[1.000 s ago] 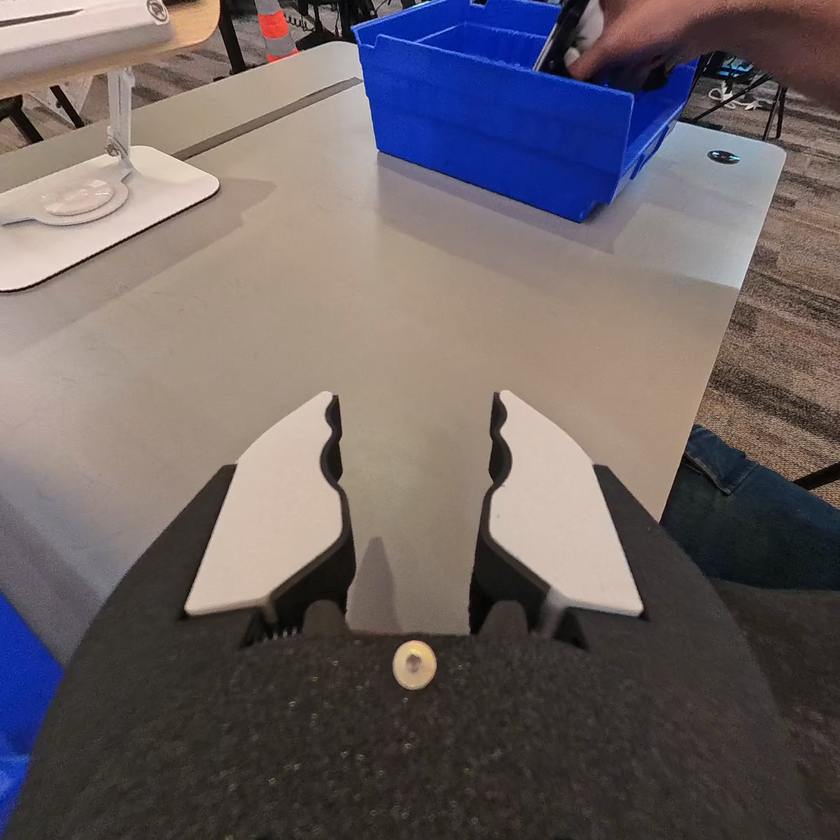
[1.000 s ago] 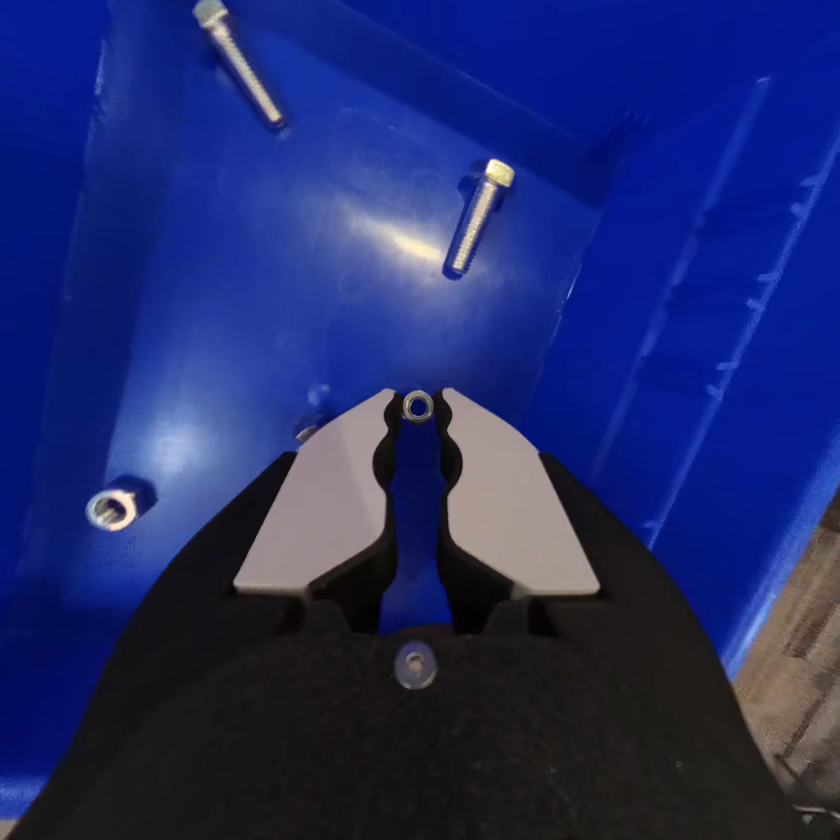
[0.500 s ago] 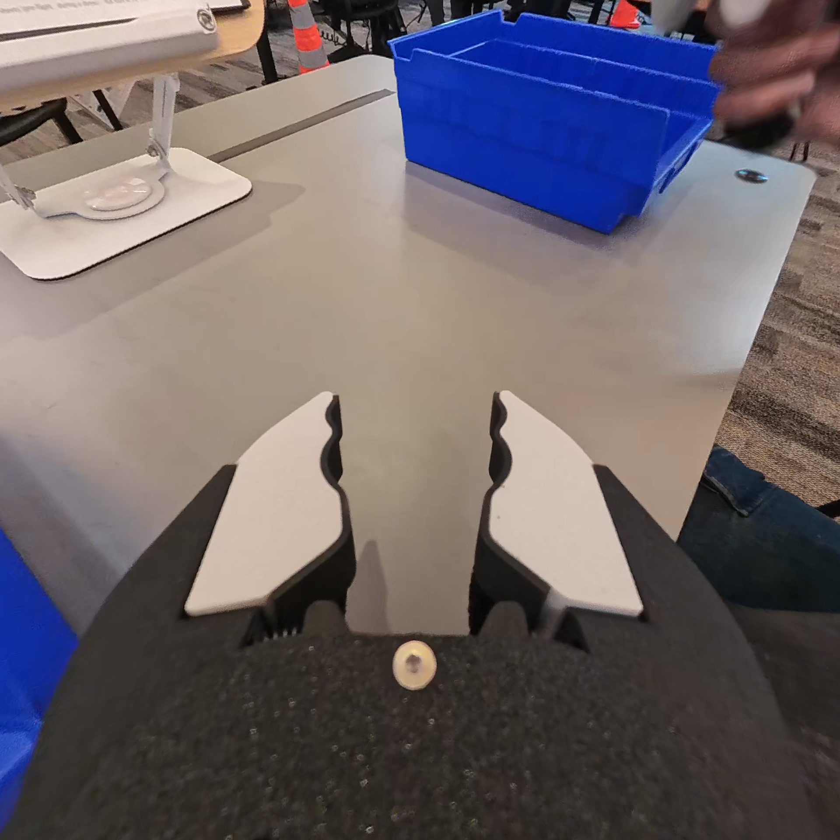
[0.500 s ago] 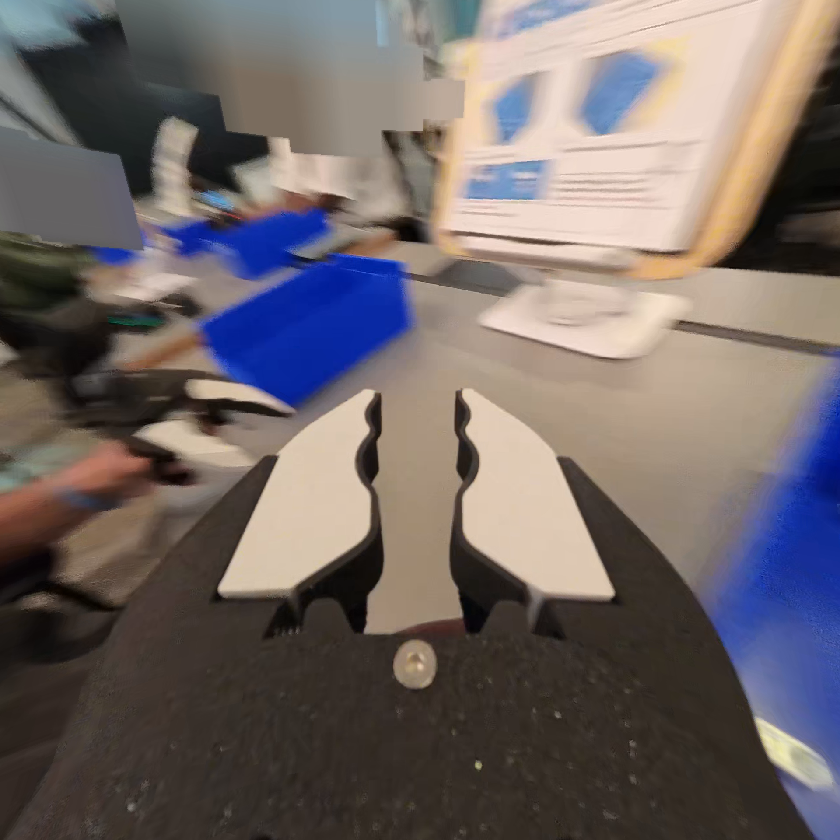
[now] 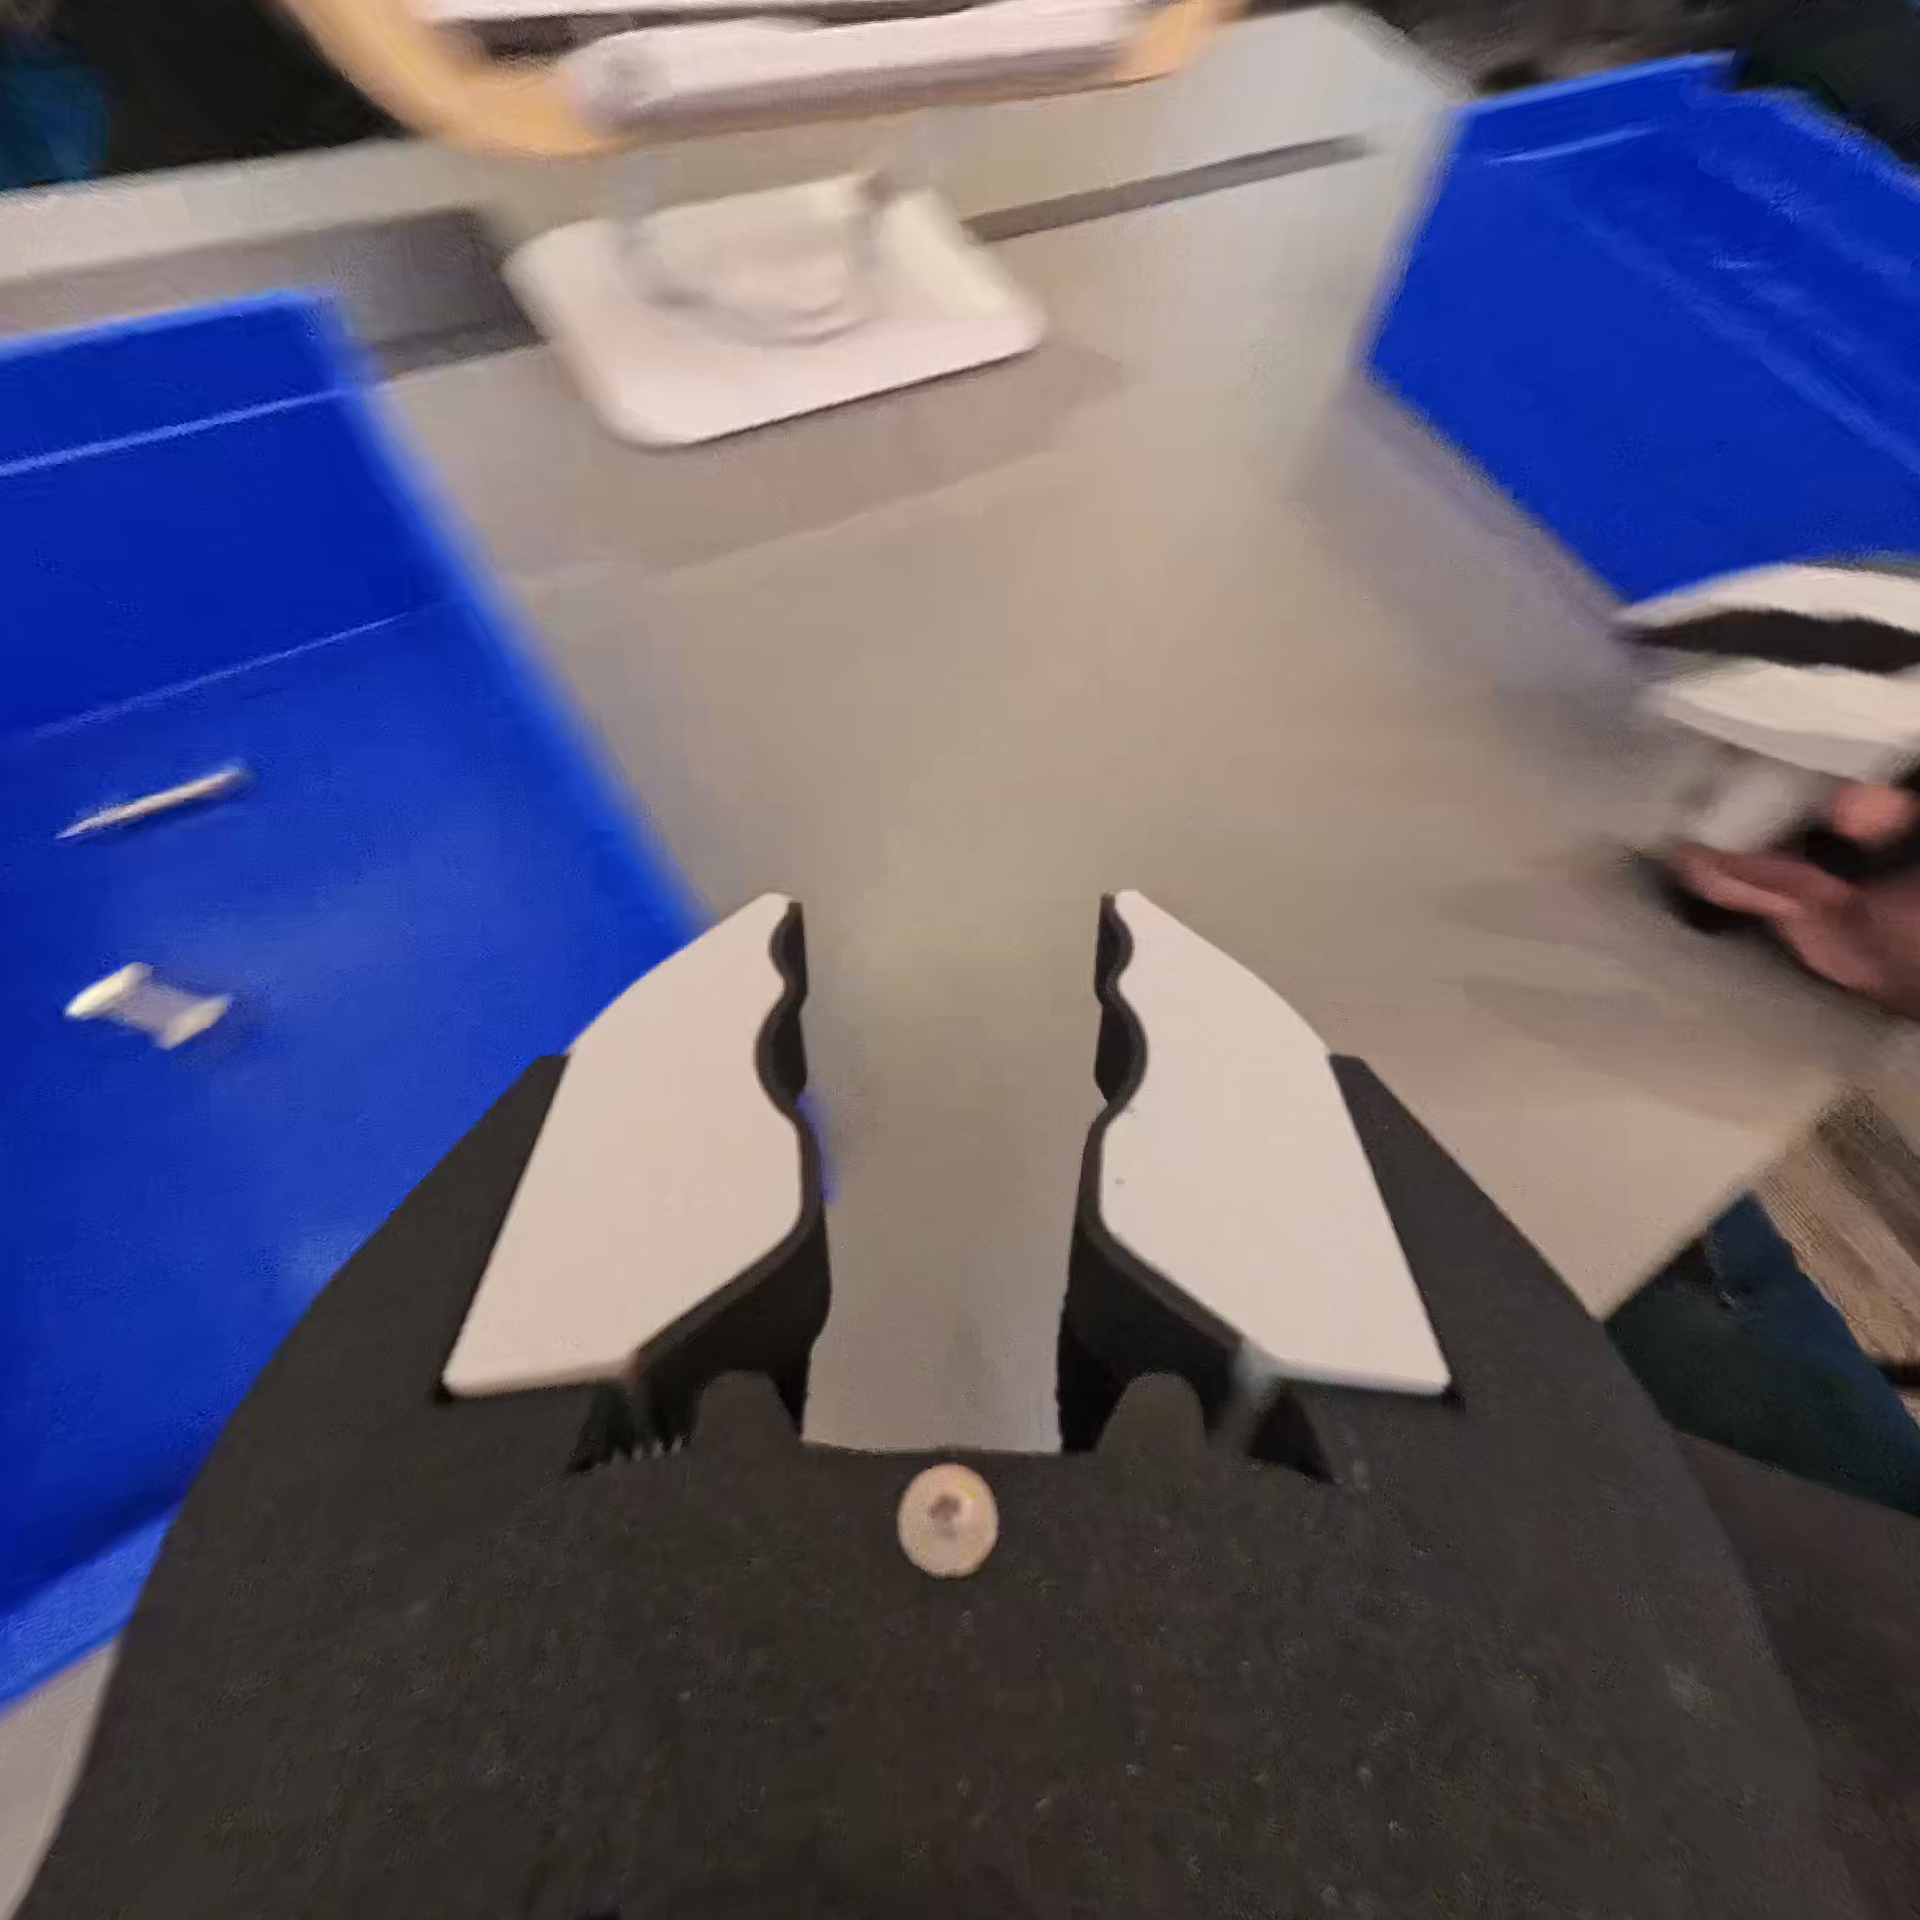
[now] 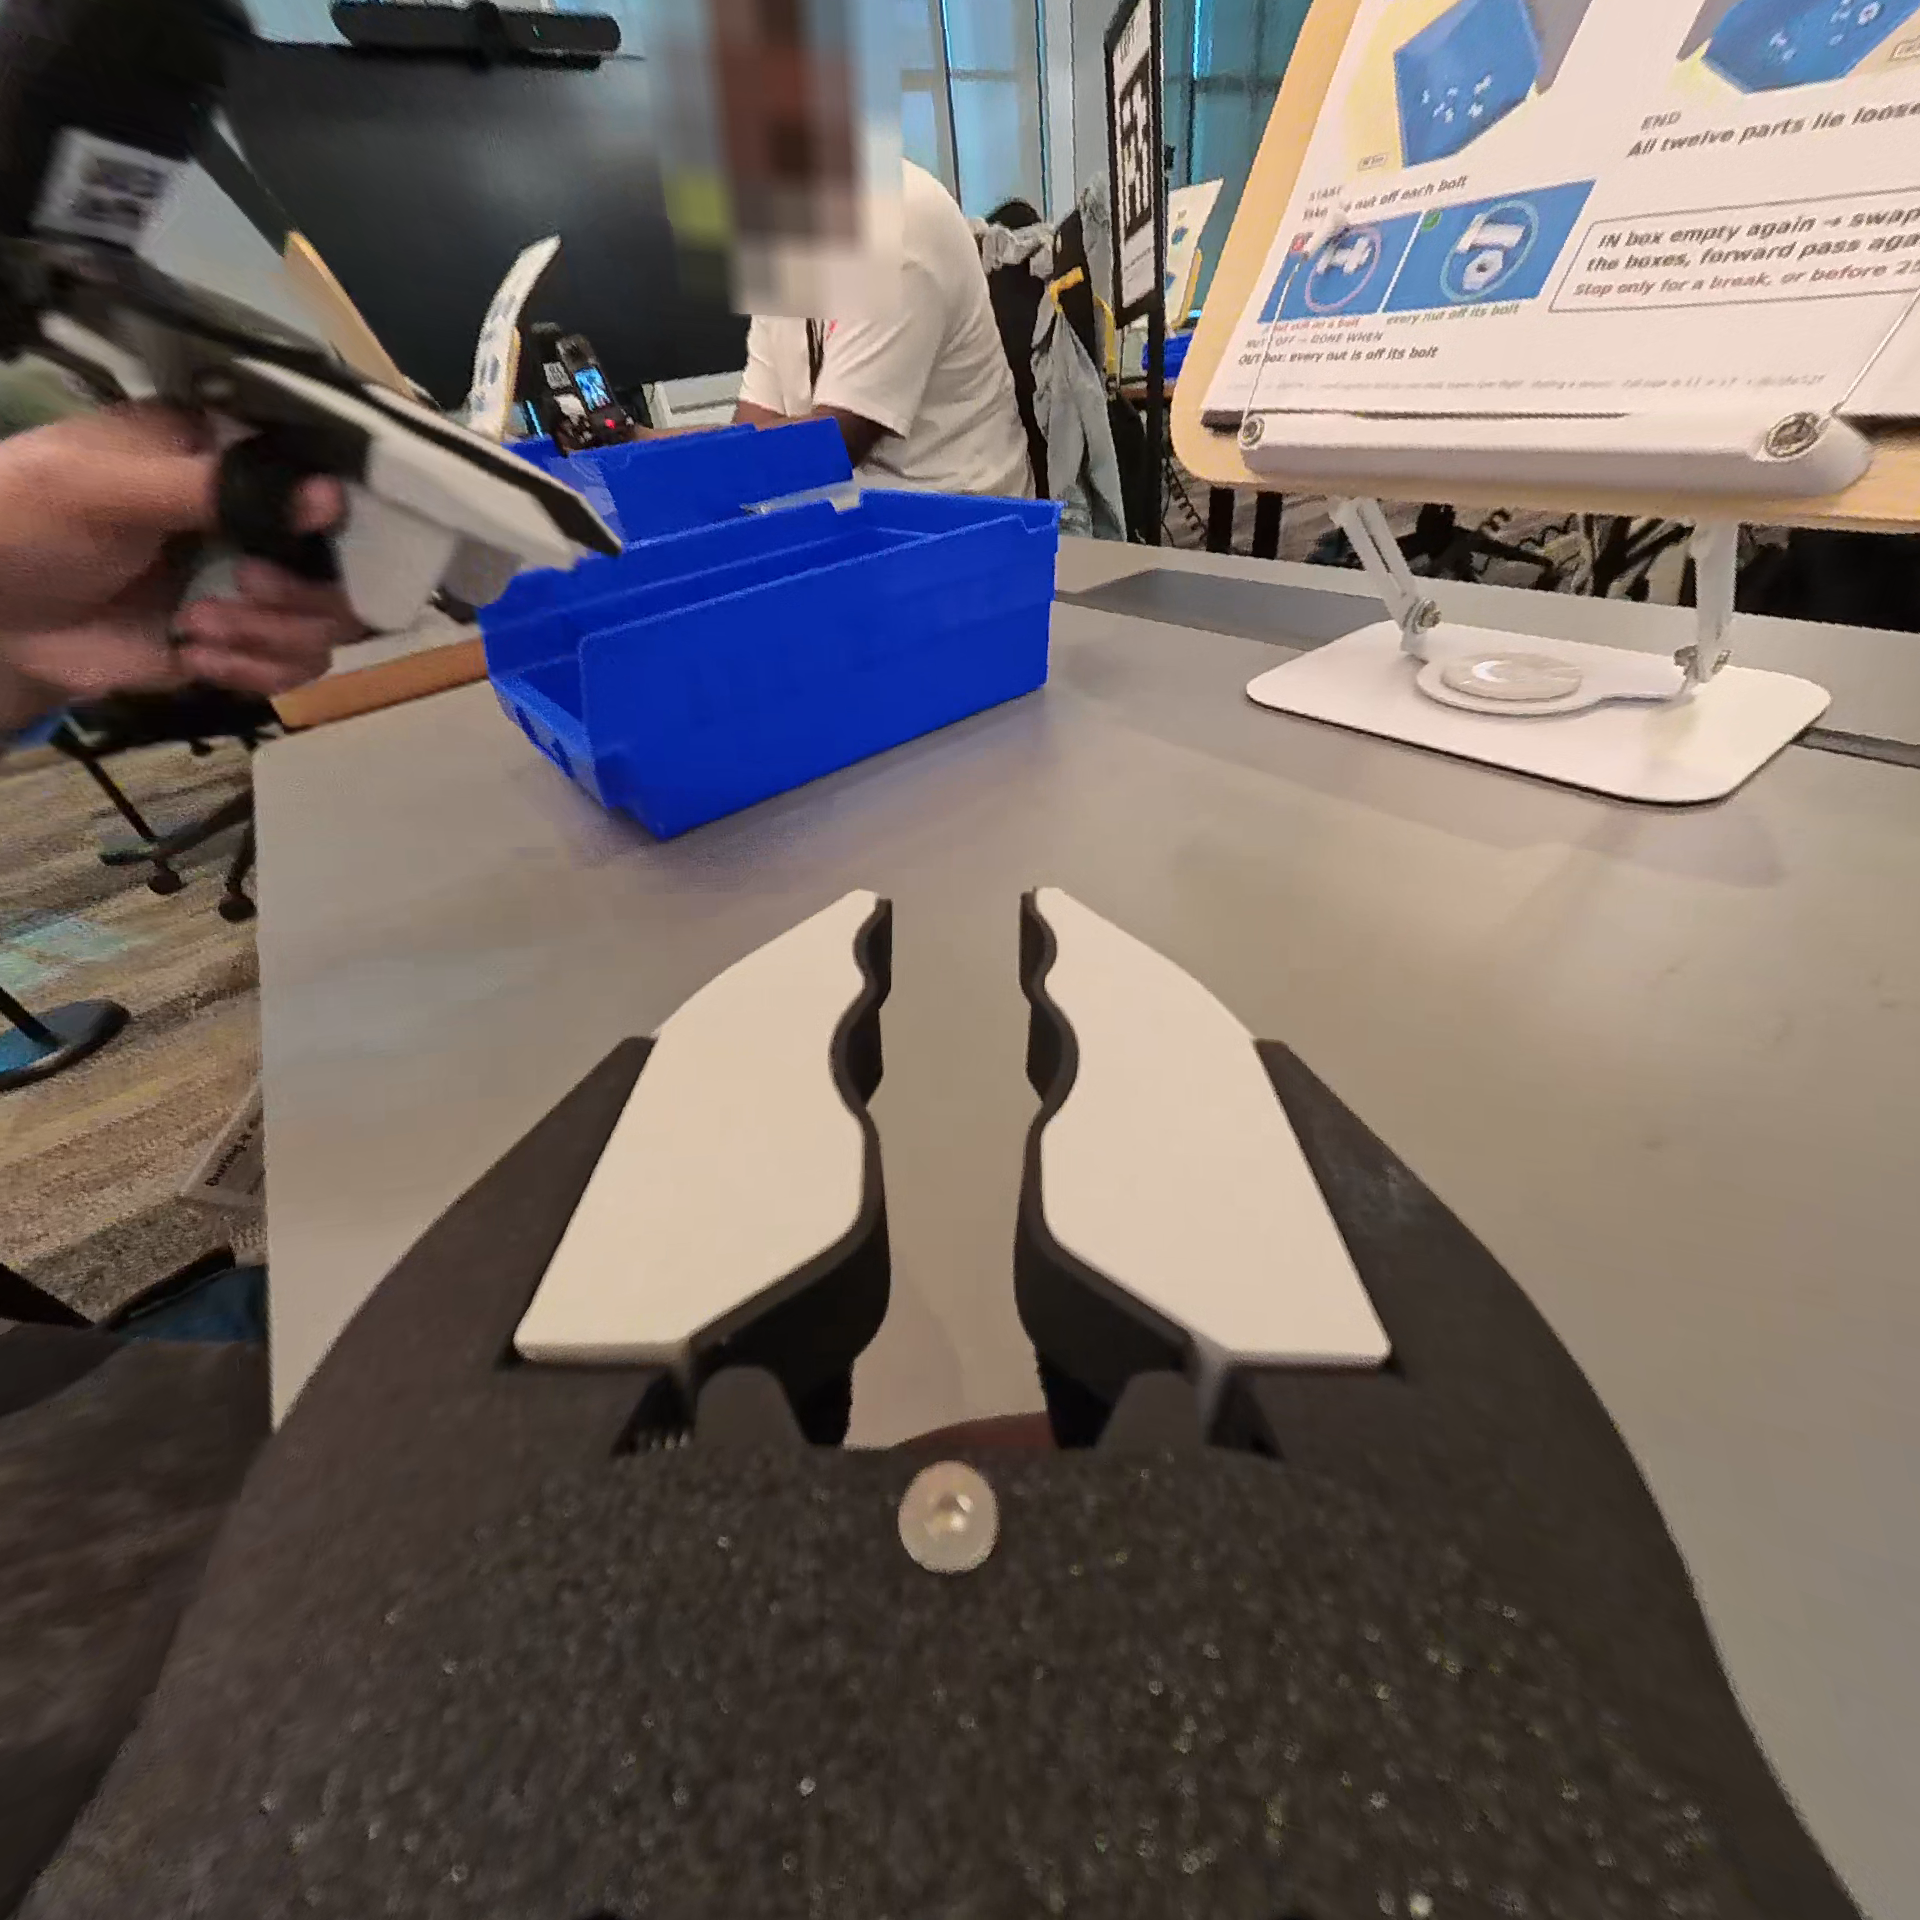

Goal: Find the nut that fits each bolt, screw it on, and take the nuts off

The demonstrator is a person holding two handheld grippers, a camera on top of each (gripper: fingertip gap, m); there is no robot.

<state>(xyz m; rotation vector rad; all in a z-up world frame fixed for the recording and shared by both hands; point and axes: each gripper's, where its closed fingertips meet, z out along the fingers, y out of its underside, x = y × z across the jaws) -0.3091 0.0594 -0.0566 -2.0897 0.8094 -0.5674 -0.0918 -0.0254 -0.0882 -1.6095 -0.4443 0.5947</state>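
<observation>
My left gripper (image 5: 949, 914) is open and empty, low over the grey table (image 5: 935, 675), beside a blue bin (image 5: 208, 540) at the left. In that bin lie a thin bolt (image 5: 156, 800) and a short bolt-like piece (image 5: 145, 1003), both blurred. My right gripper (image 6: 956, 914) is open with a narrower gap and empty, over the bare table (image 6: 1351, 987). It also shows at the right of the left wrist view (image 5: 1766, 665), held by a hand. The right wrist view shows the left gripper (image 6: 468, 488) above the near-left corner of the blue bin (image 6: 810, 675).
A second blue bin (image 5: 1662, 343) stands at the back right. A white stand base (image 6: 1538, 707) carries a tilted instruction board (image 6: 1558, 208). The table edge (image 6: 260, 1039) runs along the left. A person in a white shirt (image 6: 904, 364) sits behind. The gap from one gripper's tips to the other's is roughly 25 centimetres. My left gripper is the nearer one to the short bolt-like piece (image 5: 145, 1003): about 20 centimetres, against 45 centimetres.
My right gripper has let go of the small nut, left the bin and swung out over the table. My left gripper has turned left towards the other bin.
</observation>
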